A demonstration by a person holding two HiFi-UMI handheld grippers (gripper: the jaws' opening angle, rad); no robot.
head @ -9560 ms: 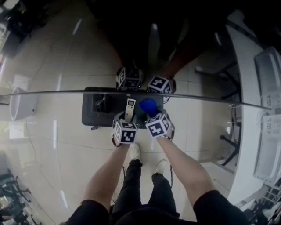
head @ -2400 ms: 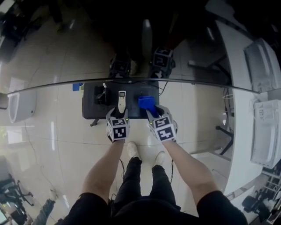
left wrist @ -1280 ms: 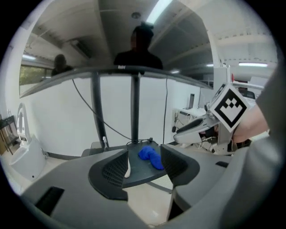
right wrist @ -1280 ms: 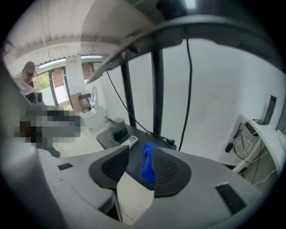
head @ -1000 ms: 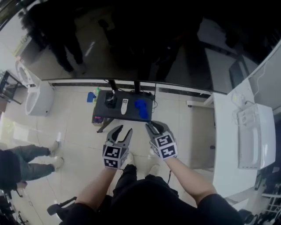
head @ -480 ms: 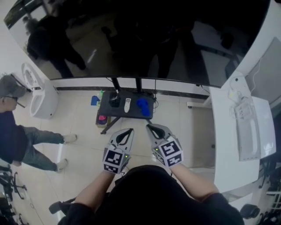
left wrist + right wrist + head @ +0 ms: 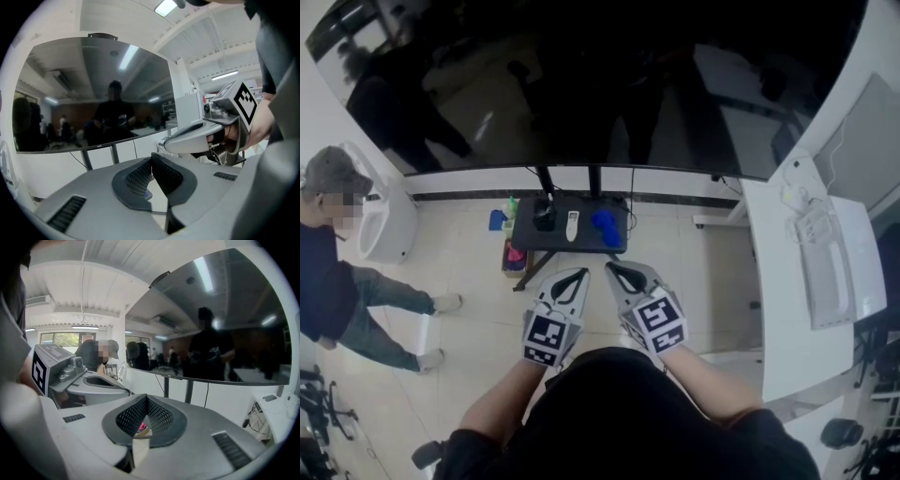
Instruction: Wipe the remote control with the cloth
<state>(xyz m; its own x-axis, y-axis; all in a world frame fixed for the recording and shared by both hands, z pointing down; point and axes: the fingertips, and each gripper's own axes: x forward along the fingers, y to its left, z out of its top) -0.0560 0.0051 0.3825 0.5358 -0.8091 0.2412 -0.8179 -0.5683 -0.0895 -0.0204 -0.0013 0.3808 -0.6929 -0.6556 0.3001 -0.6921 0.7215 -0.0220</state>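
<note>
Black surface [image 7: 553, 240] at centre frame, beneath a wide dark screen [image 7: 581, 84], carries the white remote control [image 7: 572, 224], with the blue cloth [image 7: 605, 224] just right of it. Left claw [image 7: 577, 275] and right claw [image 7: 612, 270] hover lower in the frame, well apart from both and clenched on nothing. A person [image 7: 337, 272] stands at the left edge. A white surface [image 7: 778, 309] fills the right.

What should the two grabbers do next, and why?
Probably carry the right gripper forward to the blue cloth and open it. Both it and the left gripper are shut, empty and far from the table, where the cloth lies beside the remote control.
</note>
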